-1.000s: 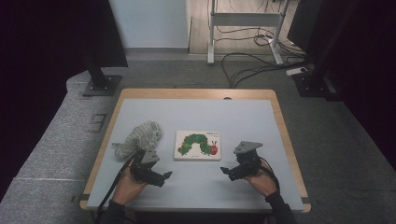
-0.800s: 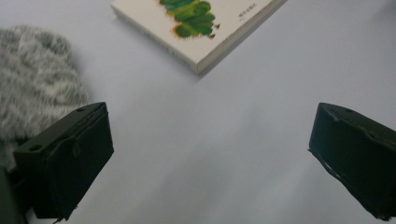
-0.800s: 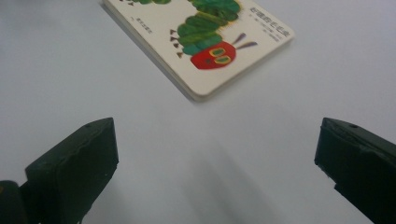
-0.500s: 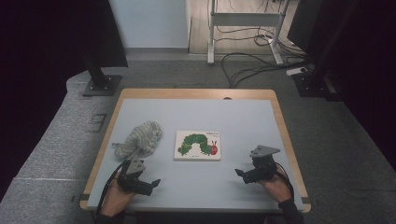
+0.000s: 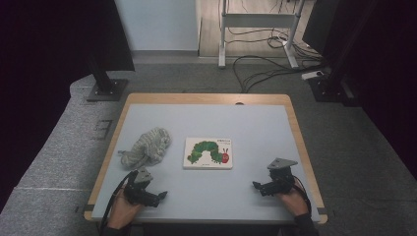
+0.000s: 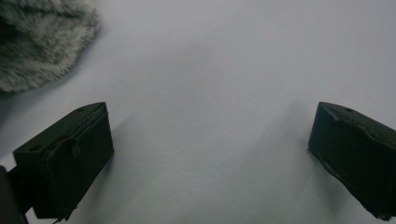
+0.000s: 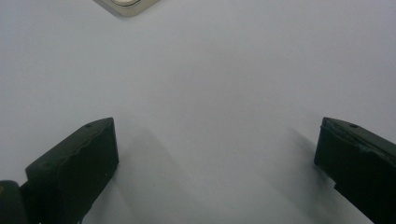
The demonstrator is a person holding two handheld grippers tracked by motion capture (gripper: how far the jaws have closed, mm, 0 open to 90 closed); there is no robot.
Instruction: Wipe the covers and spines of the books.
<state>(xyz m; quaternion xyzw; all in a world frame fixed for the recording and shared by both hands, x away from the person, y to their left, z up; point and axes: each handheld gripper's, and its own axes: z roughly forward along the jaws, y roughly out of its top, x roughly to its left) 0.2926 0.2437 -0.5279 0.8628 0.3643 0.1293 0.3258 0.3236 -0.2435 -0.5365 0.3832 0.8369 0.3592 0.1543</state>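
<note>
Grippers, L (image 5: 158, 195) & R (image 5: 259, 187), both wide open, empty, low at near edge; I'd say plush (image 5: 147, 146) & book (image 5: 208, 153) untouched, all work left.

Black left tongs (image 5: 158, 195), black right tongs (image 5: 257, 187) with grey three-cornered plate; blocky jaws, trailing cables.

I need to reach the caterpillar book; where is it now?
In the high view the book lies flat at the table's middle, just right of the grey plush cloth, ahead of both grippers.
</note>
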